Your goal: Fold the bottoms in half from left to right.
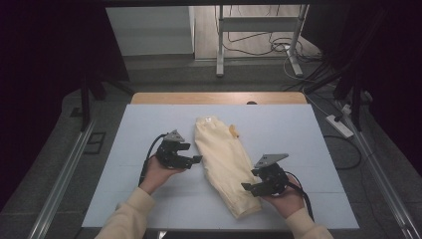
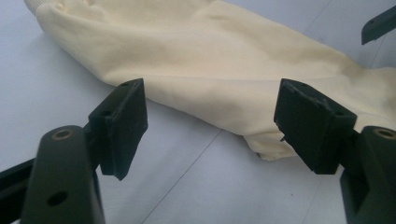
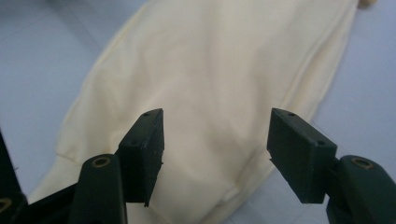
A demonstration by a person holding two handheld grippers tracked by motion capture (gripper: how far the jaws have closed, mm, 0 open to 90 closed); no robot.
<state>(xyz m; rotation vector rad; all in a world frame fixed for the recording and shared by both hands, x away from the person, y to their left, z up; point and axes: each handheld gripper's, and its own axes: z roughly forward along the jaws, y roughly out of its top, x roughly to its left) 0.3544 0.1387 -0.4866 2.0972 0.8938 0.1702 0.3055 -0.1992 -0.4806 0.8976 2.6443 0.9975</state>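
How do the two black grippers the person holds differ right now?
The left gripper sits beside the cream garment, off the cloth; the right gripper reaches over the garment's near end. The left gripper is farther up the table; the right gripper is nearer the person. Both are open, gripping nothing.

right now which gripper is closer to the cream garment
Right. The right gripper hangs over the cream garment at its near end; the left gripper sits beside its left edge.
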